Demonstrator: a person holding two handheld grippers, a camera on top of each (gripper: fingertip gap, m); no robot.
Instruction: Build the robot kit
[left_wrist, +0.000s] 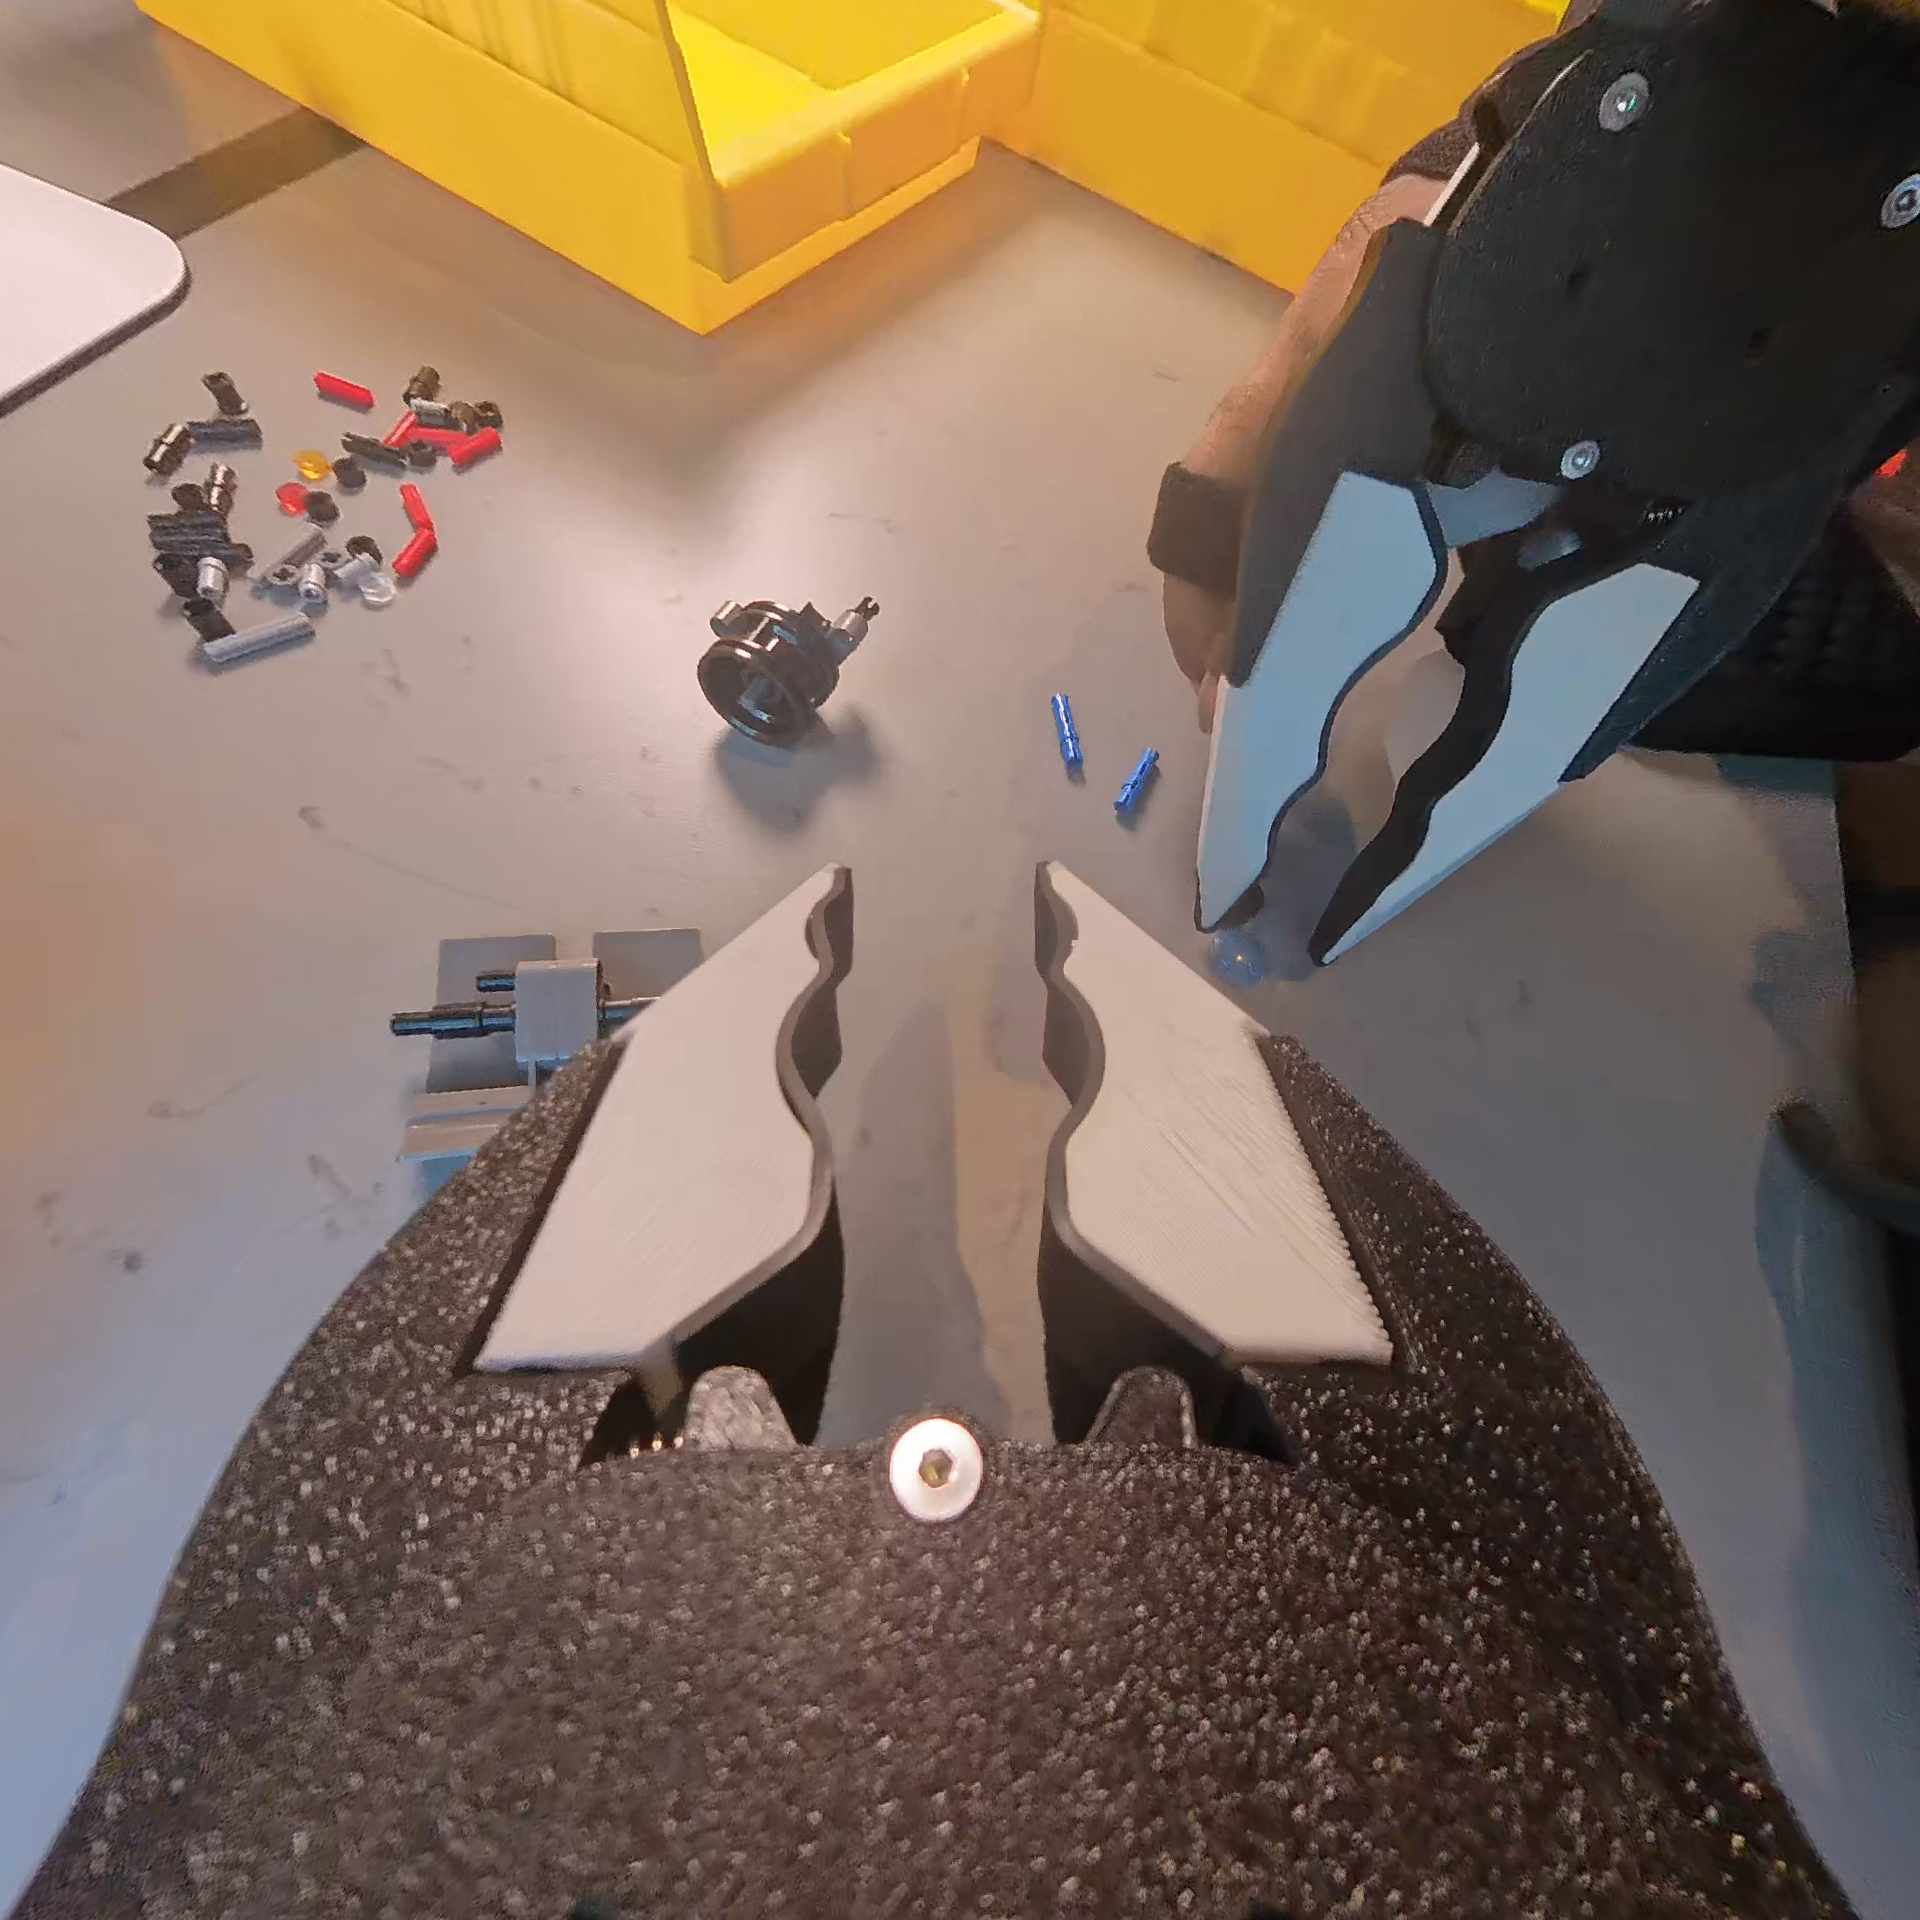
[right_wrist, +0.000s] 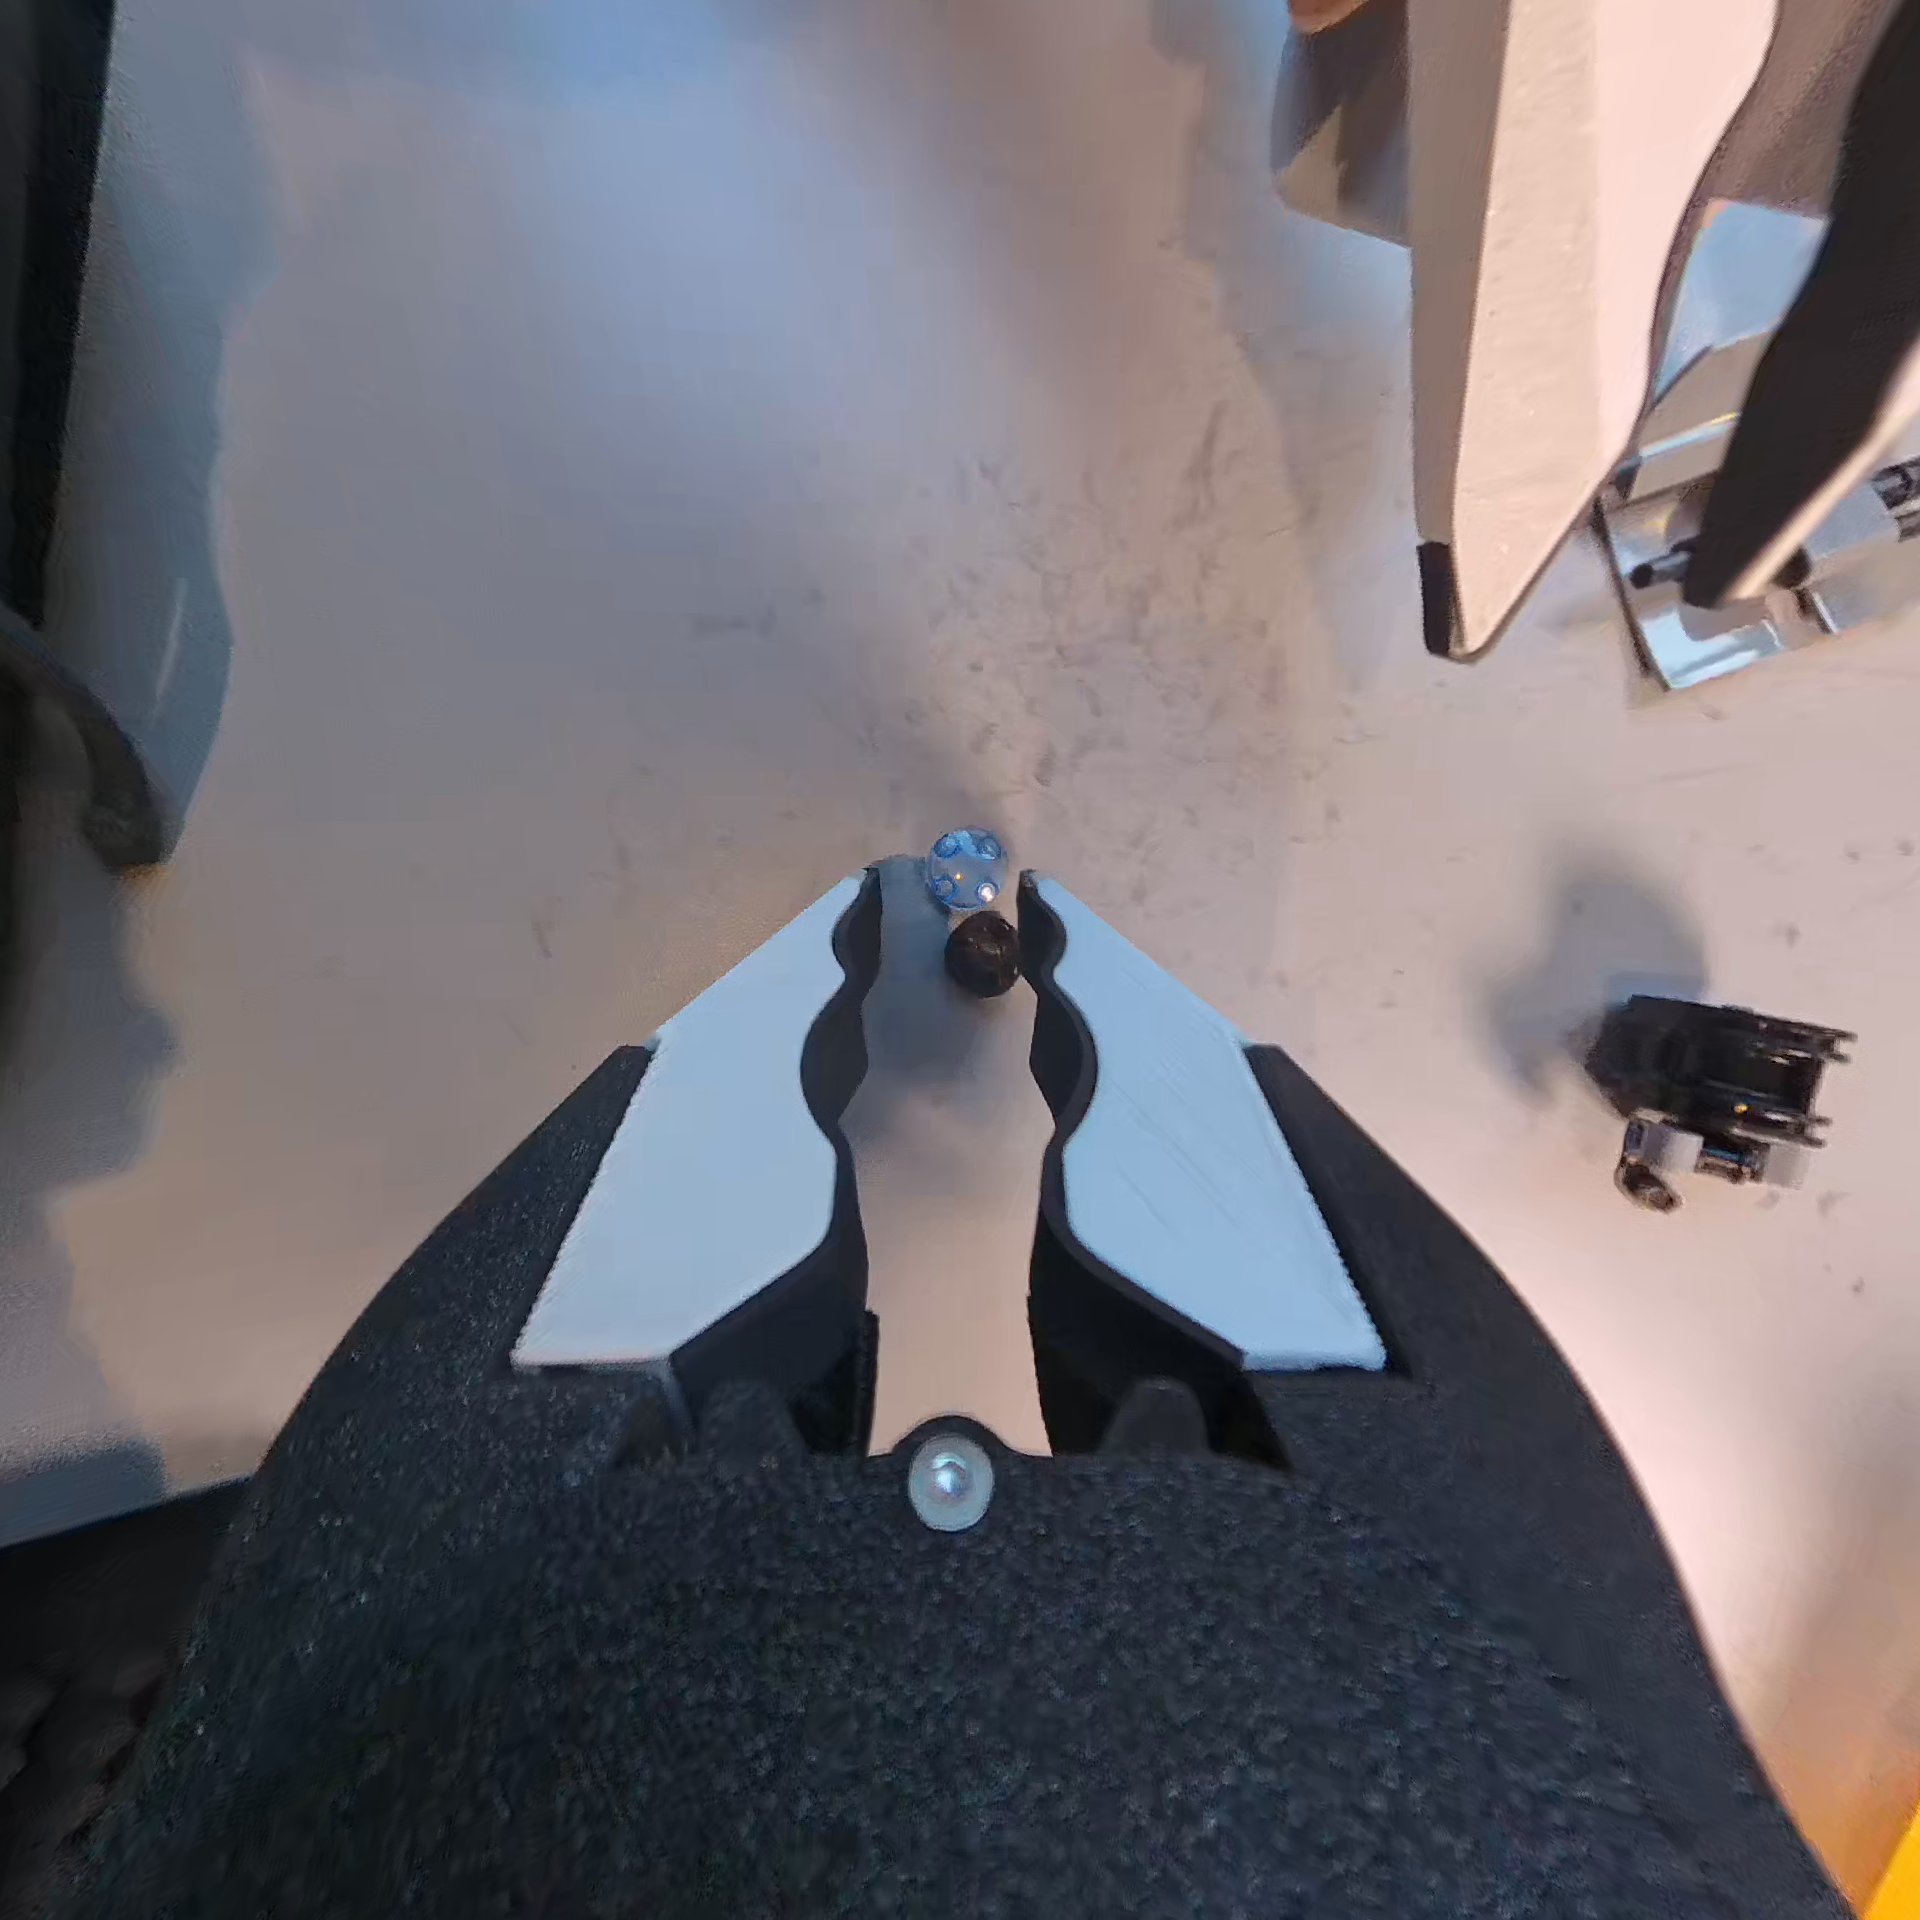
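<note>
The left gripper (left_wrist: 943, 894) hovers with jaws parted and nothing between them, its left finger covering part of a grey hinged assembly (left_wrist: 540, 1013). Farther right, the right gripper (right_wrist: 943, 883) stands open, tips down at the table (left_wrist: 935, 436), straddling a small black round piece (right_wrist: 981, 954); a clear blue stud (right_wrist: 966, 868) lies just beyond its tips.

Both tongs (left_wrist: 943, 894) (right_wrist: 943, 883) share a speckled black printed body, pale grey wavy-edged fingers (left_wrist: 665, 1143) and a silver hex screw (left_wrist: 935, 1469); a black wristband (left_wrist: 1195, 520) is worn.

round stud (right_wrist: 967, 868) before black bead (right_wrist: 982, 953)
</note>
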